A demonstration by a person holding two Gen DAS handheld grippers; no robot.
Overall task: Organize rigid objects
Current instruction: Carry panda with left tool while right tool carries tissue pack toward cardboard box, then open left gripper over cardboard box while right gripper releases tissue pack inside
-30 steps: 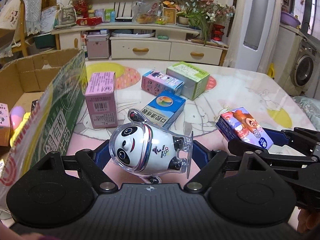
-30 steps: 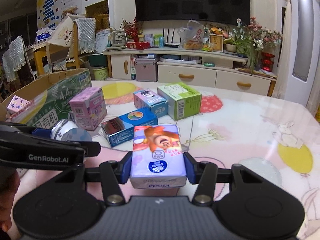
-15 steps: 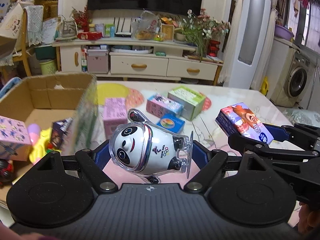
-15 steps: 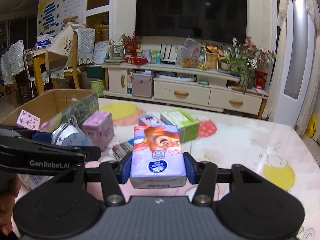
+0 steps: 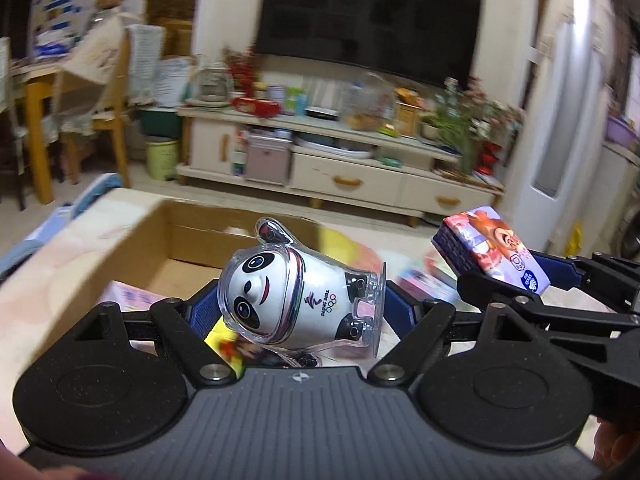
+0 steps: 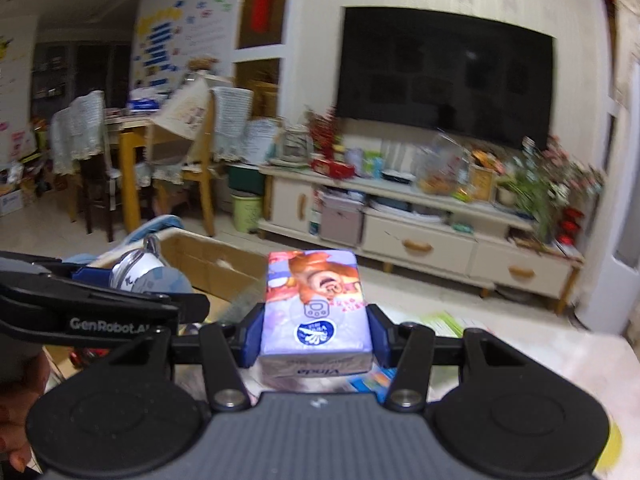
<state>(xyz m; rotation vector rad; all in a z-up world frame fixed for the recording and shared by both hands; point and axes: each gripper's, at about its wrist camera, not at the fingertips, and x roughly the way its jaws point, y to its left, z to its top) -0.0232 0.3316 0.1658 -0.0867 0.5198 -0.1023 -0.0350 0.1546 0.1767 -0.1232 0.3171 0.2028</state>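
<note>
My left gripper (image 5: 300,308) is shut on a panda figurine (image 5: 296,300) in a clear shell, lying on its side between the blue pads. It hangs above the open cardboard box (image 5: 120,240), whose inside shows a pink carton (image 5: 132,296) and yellow items. My right gripper (image 6: 316,332) is shut on a purple cartoon tissue pack (image 6: 316,312), held in the air. In the left wrist view that tissue pack (image 5: 492,256) sits to the right of the panda. In the right wrist view the panda figurine (image 6: 140,272) and the left gripper's black arm show at the left.
Small boxes (image 5: 424,284) lie blurred on the table behind the panda. A green box (image 6: 444,322) and a blue box (image 6: 368,380) show under the right gripper. Beyond stand a TV cabinet (image 6: 420,236), a dark TV (image 6: 440,76) and wooden chairs (image 6: 188,160).
Both grippers have risen and swung left with their loads. The table's boxes dropped out of clear view and the cardboard box now lies under the panda.
</note>
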